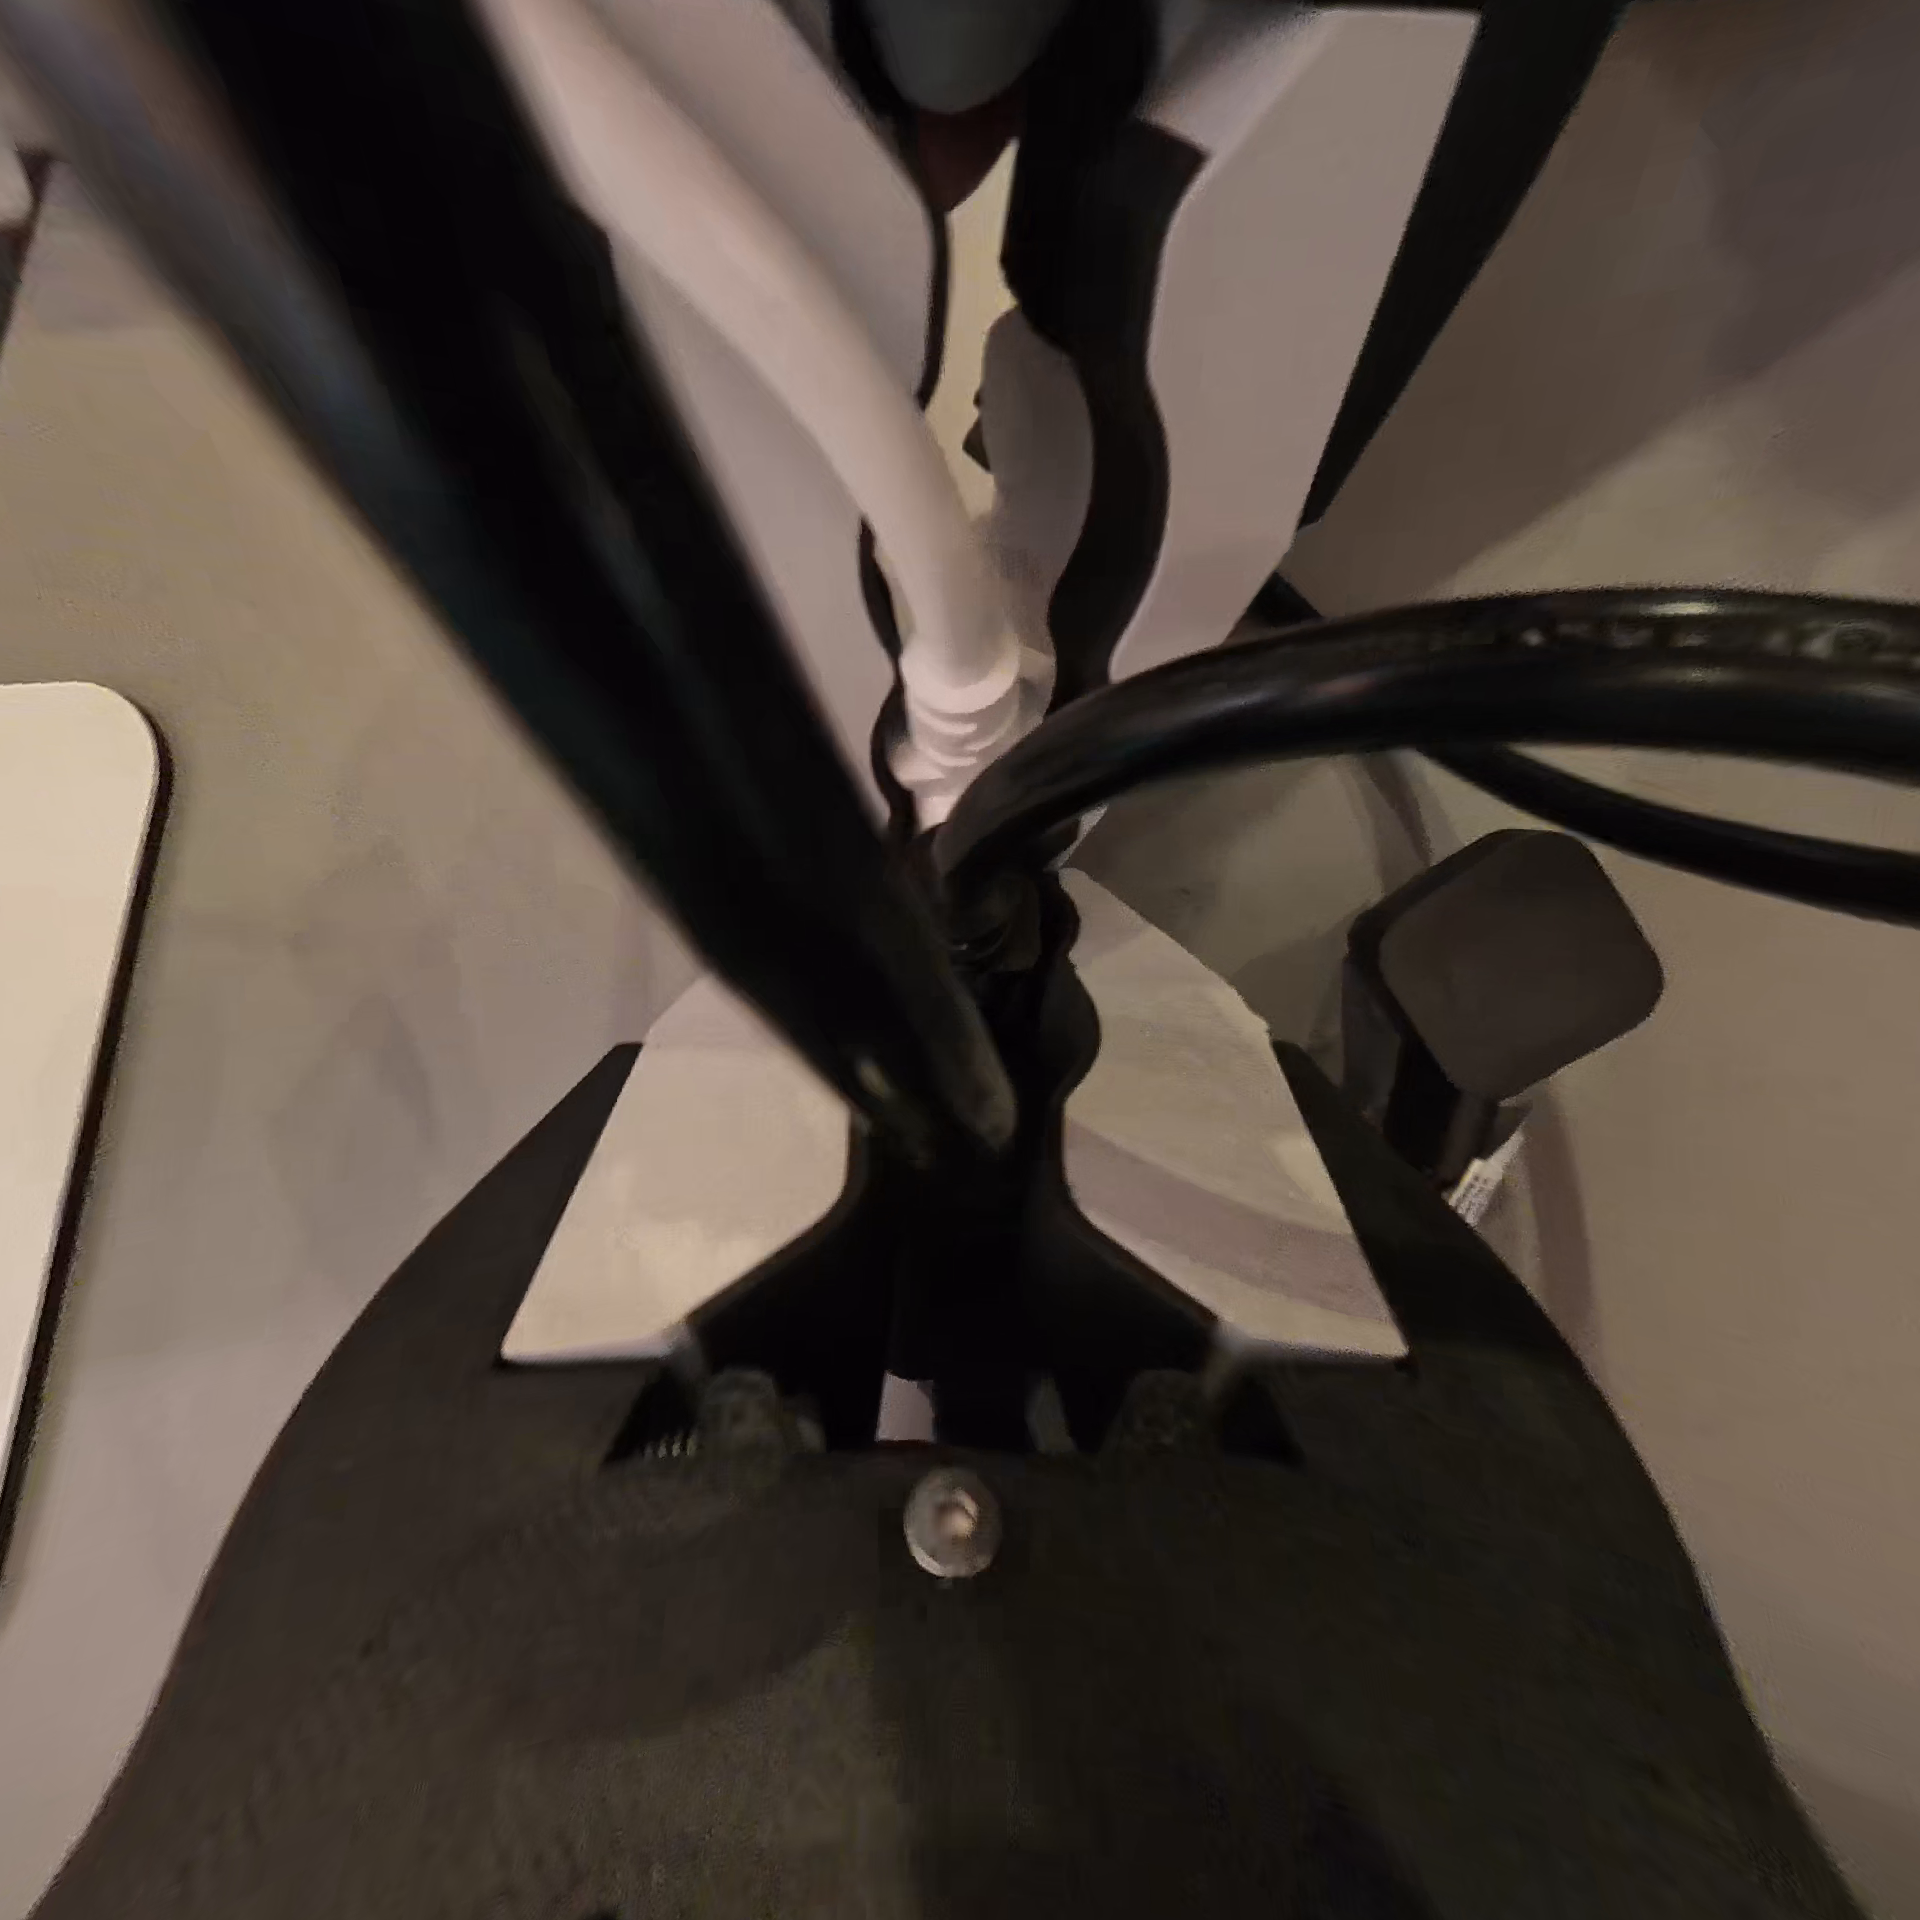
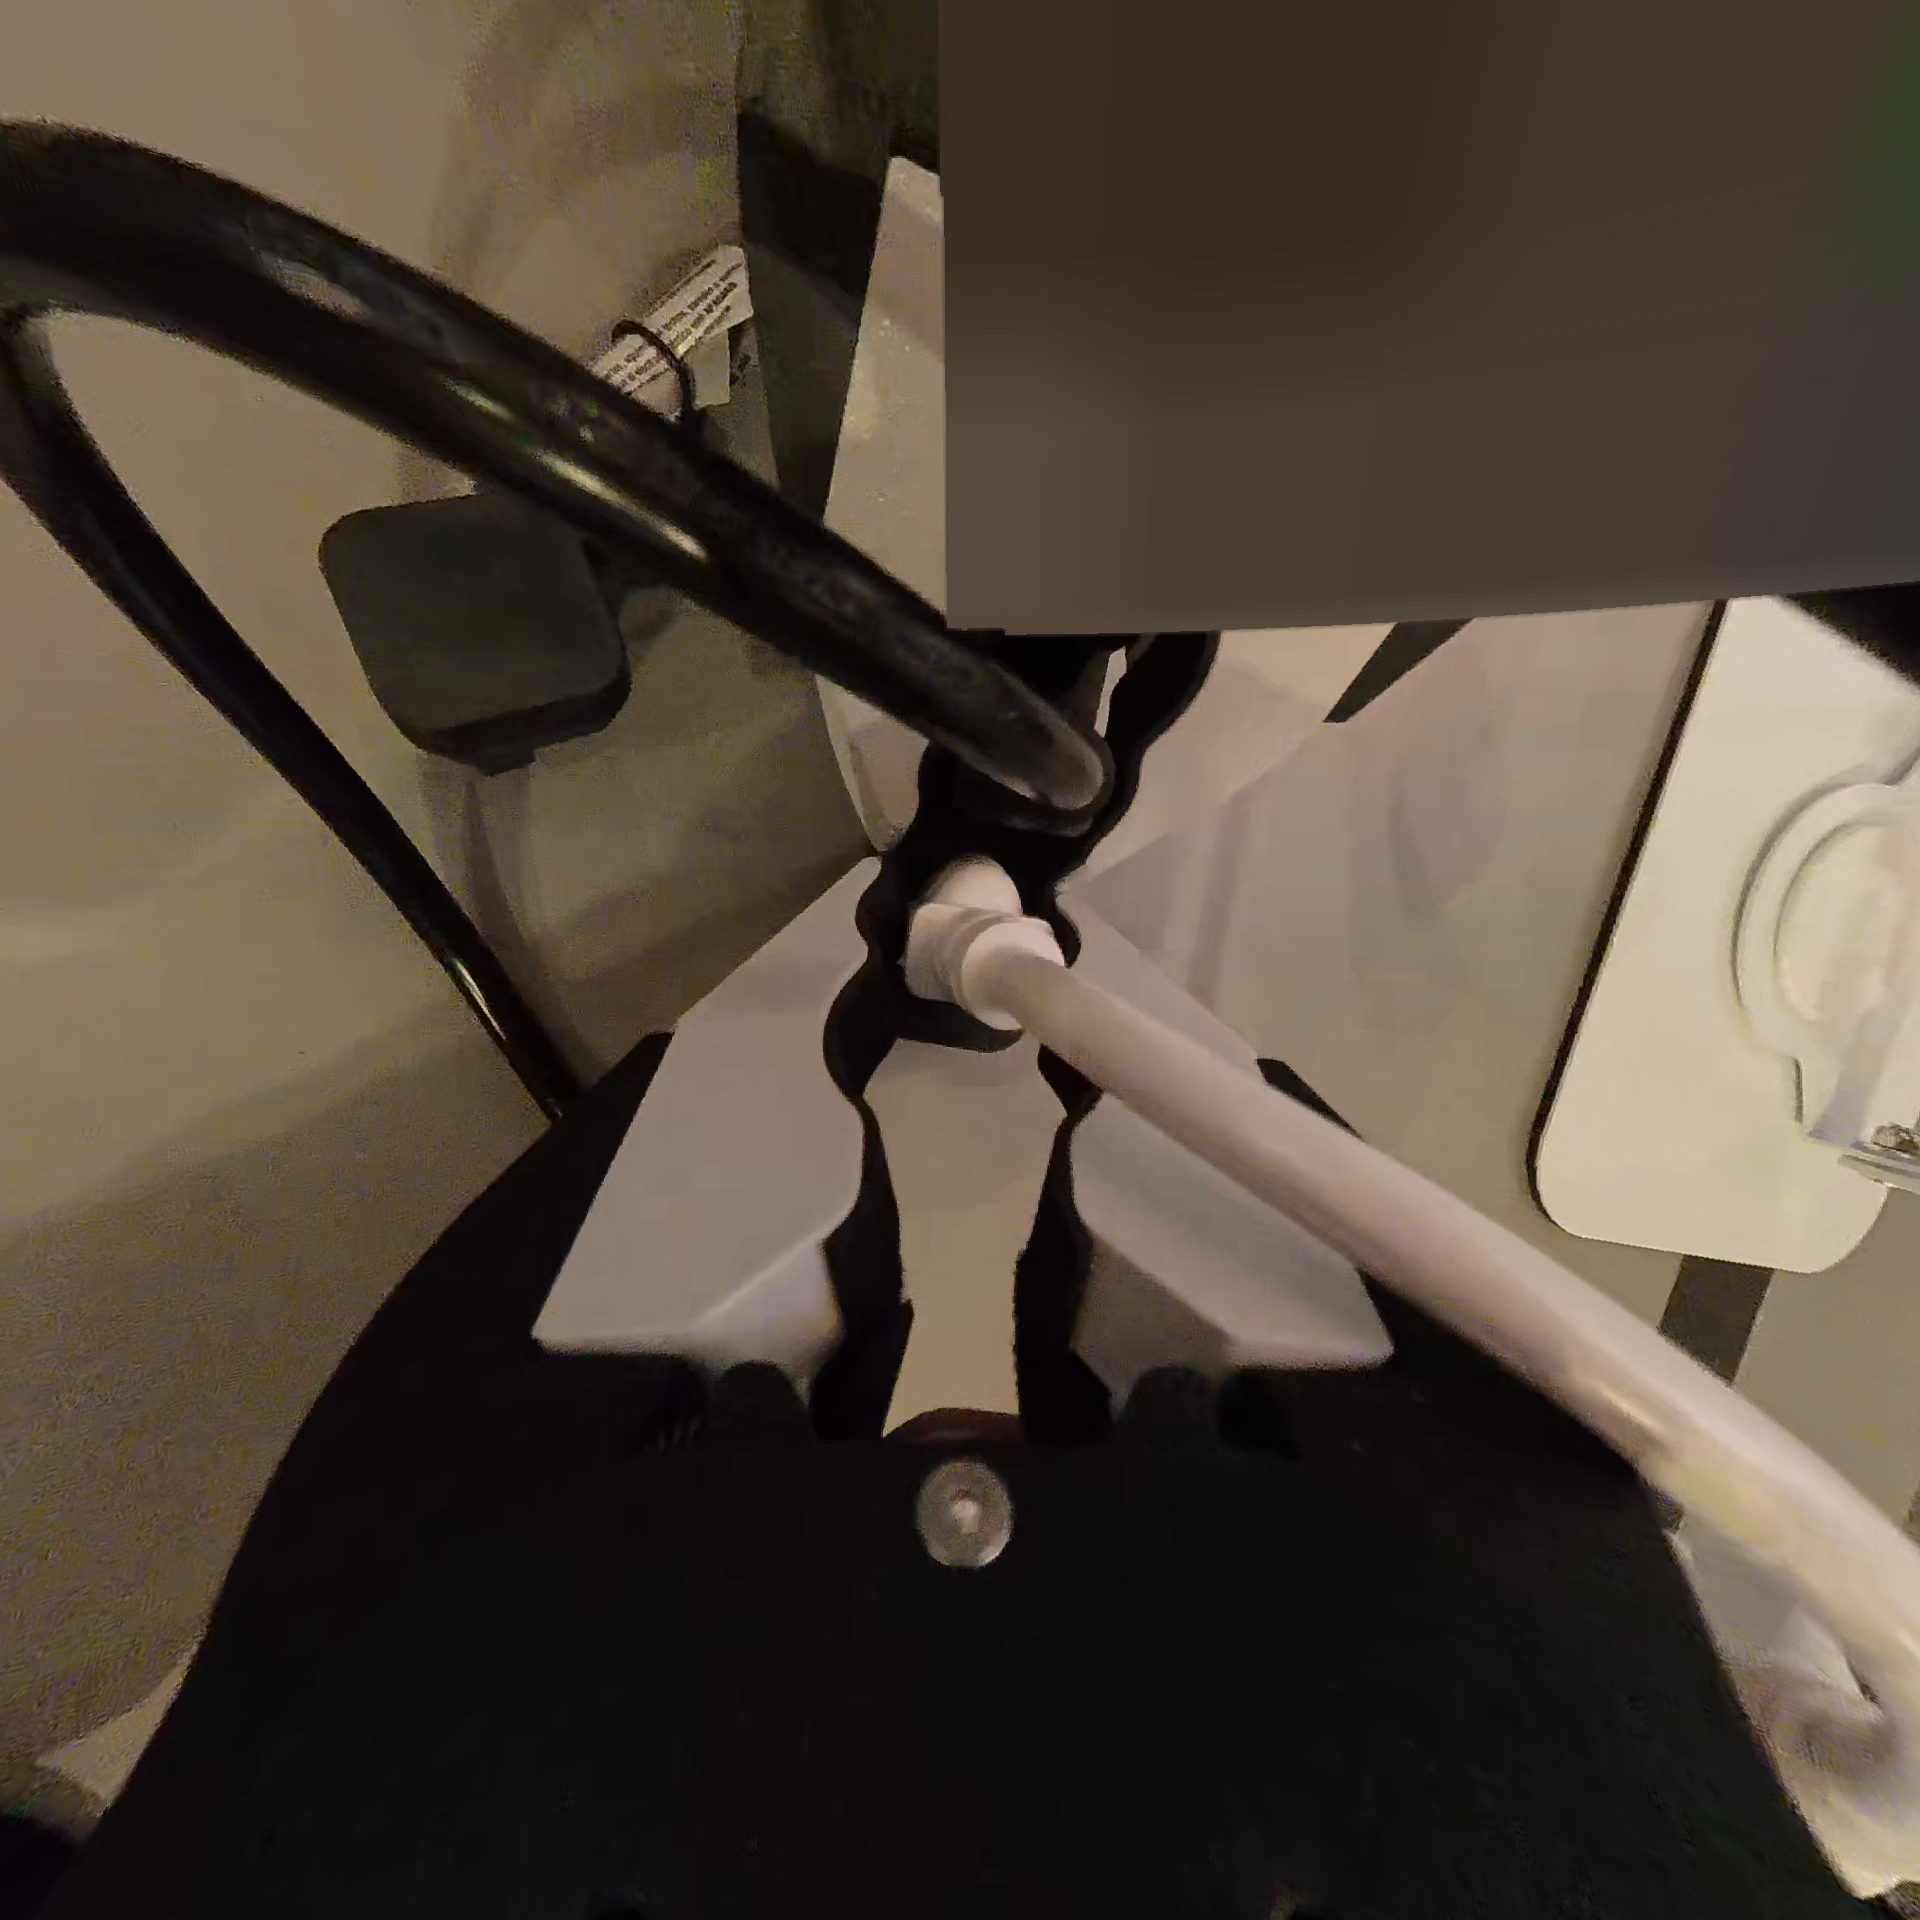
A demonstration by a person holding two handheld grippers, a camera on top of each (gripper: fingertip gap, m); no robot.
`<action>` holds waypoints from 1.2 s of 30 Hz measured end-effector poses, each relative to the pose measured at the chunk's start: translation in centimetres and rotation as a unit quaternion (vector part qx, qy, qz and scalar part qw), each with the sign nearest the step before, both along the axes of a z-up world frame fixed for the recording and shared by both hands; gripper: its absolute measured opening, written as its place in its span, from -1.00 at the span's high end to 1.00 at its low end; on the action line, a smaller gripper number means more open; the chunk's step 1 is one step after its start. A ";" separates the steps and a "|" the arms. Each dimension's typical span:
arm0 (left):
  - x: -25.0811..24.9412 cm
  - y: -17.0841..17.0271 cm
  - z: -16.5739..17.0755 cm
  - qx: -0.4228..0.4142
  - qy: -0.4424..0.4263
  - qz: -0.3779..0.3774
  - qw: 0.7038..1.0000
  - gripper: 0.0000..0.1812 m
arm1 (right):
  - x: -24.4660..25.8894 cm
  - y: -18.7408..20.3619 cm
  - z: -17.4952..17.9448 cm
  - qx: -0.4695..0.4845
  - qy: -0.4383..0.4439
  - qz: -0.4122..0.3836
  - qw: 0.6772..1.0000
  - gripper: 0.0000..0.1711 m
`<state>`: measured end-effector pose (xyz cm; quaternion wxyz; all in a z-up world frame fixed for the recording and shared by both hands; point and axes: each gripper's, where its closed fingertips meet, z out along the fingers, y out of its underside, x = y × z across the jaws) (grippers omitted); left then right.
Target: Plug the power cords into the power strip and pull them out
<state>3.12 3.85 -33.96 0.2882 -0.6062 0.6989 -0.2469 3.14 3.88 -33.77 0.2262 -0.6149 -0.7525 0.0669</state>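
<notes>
Over the pale grey tabletop [image 2: 208,987] both black two-finger grippers meet nose to nose, the left gripper [image 1: 977,935] clamped on the thick black power cord [image 1: 1455,665], the right gripper [image 2: 977,935] on the white cord's ribbed collar [image 2: 966,935], probably steadying each plug; no power strip shows clearly.
</notes>
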 end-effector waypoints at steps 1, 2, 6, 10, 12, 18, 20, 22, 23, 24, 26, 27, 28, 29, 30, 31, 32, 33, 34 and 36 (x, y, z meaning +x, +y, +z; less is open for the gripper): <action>0.0 -0.1 0.0 -0.006 -0.003 -0.002 1.000 0.71 | 0.0 0.0 0.0 0.010 0.003 -0.004 1.000 0.74; 0.1 0.0 0.0 0.006 0.000 -0.002 1.000 0.70 | 0.1 0.0 0.0 0.018 0.006 -0.004 1.000 0.74; 0.2 0.1 -0.1 0.005 0.004 0.002 1.000 0.70 | 0.1 0.1 0.1 -0.051 0.046 -0.029 0.997 0.75; 0.2 0.3 -0.1 -0.016 0.001 0.007 1.000 0.70 | -0.1 0.3 0.4 -0.167 0.125 -0.069 0.976 0.75; 0.2 0.5 -0.1 -0.017 0.003 0.011 1.000 0.70 | -0.2 0.5 0.5 -0.184 0.141 -0.075 0.970 0.75; 0.3 0.3 0.1 -0.021 -0.017 -0.001 1.000 0.70 | 0.2 0.2 0.5 -0.027 0.049 -0.032 0.998 0.75; 0.5 0.2 0.2 -0.014 -0.023 -0.006 1.000 0.69 | 0.4 0.2 0.5 0.009 0.035 -0.028 0.999 0.75; 0.7 0.0 0.1 -0.011 -0.026 -0.012 1.000 0.69 | 0.6 -0.1 0.4 0.048 0.008 -0.012 0.999 0.75; 0.8 -0.1 0.1 -0.014 -0.032 -0.012 0.999 0.69 | 0.6 0.0 0.4 0.042 0.012 -0.018 0.999 0.74; 0.8 0.1 0.1 -0.007 -0.027 -0.010 1.000 0.69 | 0.6 0.0 0.3 0.026 0.020 -0.028 0.999 0.75; 0.8 0.1 0.0 -0.007 -0.025 -0.011 1.000 0.69 | 0.6 0.0 0.3 -0.010 0.037 -0.041 0.998 0.75; 0.8 0.1 -0.1 -0.011 -0.023 -0.008 1.000 0.69 | 0.6 -0.1 0.4 -0.048 0.057 -0.054 0.996 0.75; 0.9 -0.1 -0.1 -0.015 -0.022 -0.010 1.000 0.69 | 0.6 -0.2 0.4 -0.083 0.070 -0.065 0.992 0.75; 1.0 -0.2 -0.1 -0.021 -0.023 -0.011 0.999 0.69 | 0.7 -0.3 0.4 -0.114 0.079 -0.075 0.988 0.75; 1.0 -0.1 -0.2 -0.029 -0.024 -0.008 0.999 0.69 | 0.7 -0.2 0.4 -0.140 0.089 -0.082 0.983 0.74; 1.1 0.0 -0.2 -0.035 -0.028 -0.006 0.999 0.70 | 0.7 -0.1 0.4 -0.177 0.101 -0.094 0.974 0.74; 1.1 0.1 -0.2 -0.034 -0.030 -0.001 0.999 0.70 | 0.7 0.0 0.5 -0.214 0.113 -0.104 0.965 0.74; 1.2 0.3 -0.1 -0.036 -0.032 0.005 0.999 0.70 | 0.7 0.1 0.5 -0.213 0.116 -0.102 0.965 0.74; 1.2 0.4 -0.1 -0.035 -0.034 0.003 0.999 0.70 | 0.7 0.2 0.5 -0.197 0.107 -0.102 0.969 0.74; 1.2 0.3 -0.1 -0.032 -0.032 -0.003 0.999 0.69 | 0.9 0.1 0.4 -0.129 0.064 -0.087 0.986 0.75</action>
